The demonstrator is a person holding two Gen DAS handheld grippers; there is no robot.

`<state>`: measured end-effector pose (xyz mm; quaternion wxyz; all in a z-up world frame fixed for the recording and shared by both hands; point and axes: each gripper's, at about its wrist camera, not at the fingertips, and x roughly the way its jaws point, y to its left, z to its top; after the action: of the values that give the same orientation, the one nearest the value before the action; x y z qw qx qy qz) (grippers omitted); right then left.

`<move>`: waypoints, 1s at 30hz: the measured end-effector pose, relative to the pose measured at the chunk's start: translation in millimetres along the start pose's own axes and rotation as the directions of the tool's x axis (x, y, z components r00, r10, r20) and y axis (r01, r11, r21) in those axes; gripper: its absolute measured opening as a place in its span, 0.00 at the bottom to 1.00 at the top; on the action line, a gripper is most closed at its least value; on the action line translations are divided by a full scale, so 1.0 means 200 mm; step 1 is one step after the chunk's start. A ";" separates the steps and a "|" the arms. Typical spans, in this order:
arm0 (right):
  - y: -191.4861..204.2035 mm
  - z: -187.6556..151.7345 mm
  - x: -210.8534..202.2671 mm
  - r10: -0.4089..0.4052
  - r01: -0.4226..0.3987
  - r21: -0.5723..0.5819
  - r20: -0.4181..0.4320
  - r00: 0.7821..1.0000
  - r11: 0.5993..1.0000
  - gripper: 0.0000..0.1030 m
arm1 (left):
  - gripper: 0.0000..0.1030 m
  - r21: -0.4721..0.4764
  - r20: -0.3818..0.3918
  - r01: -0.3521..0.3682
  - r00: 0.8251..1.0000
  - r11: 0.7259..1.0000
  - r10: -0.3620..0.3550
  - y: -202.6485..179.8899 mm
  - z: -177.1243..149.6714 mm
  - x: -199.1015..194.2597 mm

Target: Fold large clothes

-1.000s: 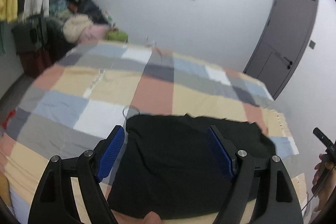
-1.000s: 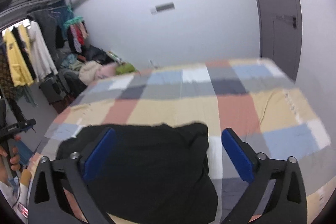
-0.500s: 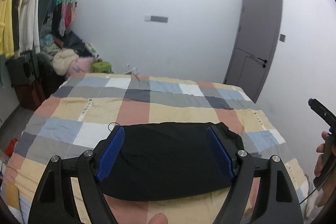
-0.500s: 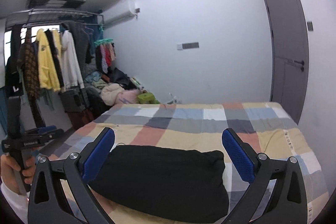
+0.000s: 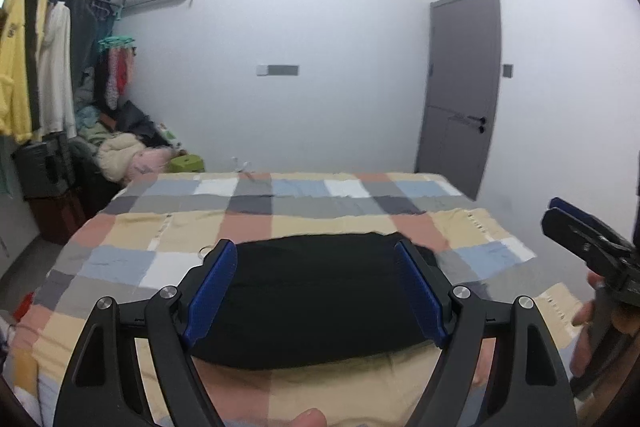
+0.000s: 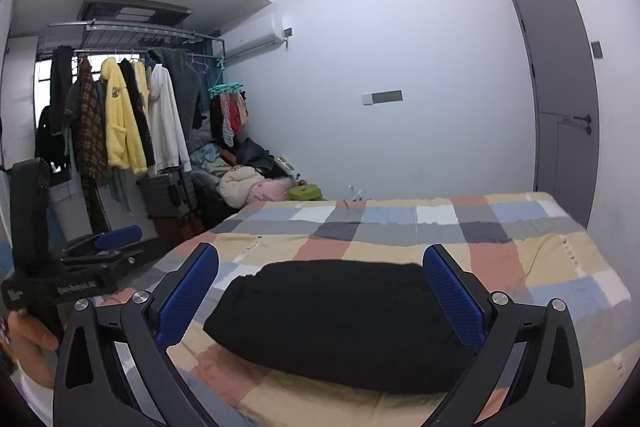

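A black garment (image 5: 316, 295) lies folded in a compact pile on the checked bedspread (image 5: 280, 211) near the front edge of the bed. It also shows in the right wrist view (image 6: 340, 319). My left gripper (image 5: 316, 291) is open and empty, held above and in front of the garment, apart from it. My right gripper (image 6: 320, 295) is open and empty too, raised off the bed. Each gripper shows at the edge of the other's view: the right one (image 5: 588, 247) and the left one (image 6: 92, 247).
A clothes rack with hanging jackets (image 6: 128, 115) stands at the left, with a heap of clothes (image 6: 244, 183) and a dark suitcase (image 6: 168, 195) below it. A grey door (image 5: 460, 87) is in the far right wall. The checked bedspread (image 6: 520, 251) stretches beyond the garment.
Both grippers have lifted up and pulled back from the garment, tilting from looking down at the bed to looking level across the room. The garment stays put.
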<state>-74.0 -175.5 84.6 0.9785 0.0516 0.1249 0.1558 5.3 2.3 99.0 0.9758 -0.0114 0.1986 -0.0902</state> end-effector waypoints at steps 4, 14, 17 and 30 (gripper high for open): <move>0.04 -0.09 -0.03 -0.076 0.075 -0.026 -0.019 0.997 0.997 1.00 | 0.79 -0.020 -0.029 -0.023 0.999 1.000 0.023 0.01 -0.08 0.02; 0.09 -0.29 -0.07 -0.121 0.121 -0.007 -0.074 0.990 0.993 1.00 | 0.79 -0.053 -0.073 -0.050 0.996 0.997 0.046 0.06 -0.26 0.00; 0.11 -0.32 -0.06 -0.117 0.117 0.001 -0.081 0.990 0.993 1.00 | 0.79 -0.052 -0.095 -0.038 0.995 0.998 0.033 0.07 -0.30 0.01; 0.12 -0.47 0.00 -0.138 0.142 0.016 -0.161 0.977 0.990 1.00 | 0.79 -0.072 -0.168 -0.064 0.984 0.995 0.051 0.14 -0.45 0.09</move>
<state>-105.4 -146.5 -3.1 0.9731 0.0434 0.2081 0.0885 -7.7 28.3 8.0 0.9570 -0.0360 0.2827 -0.0548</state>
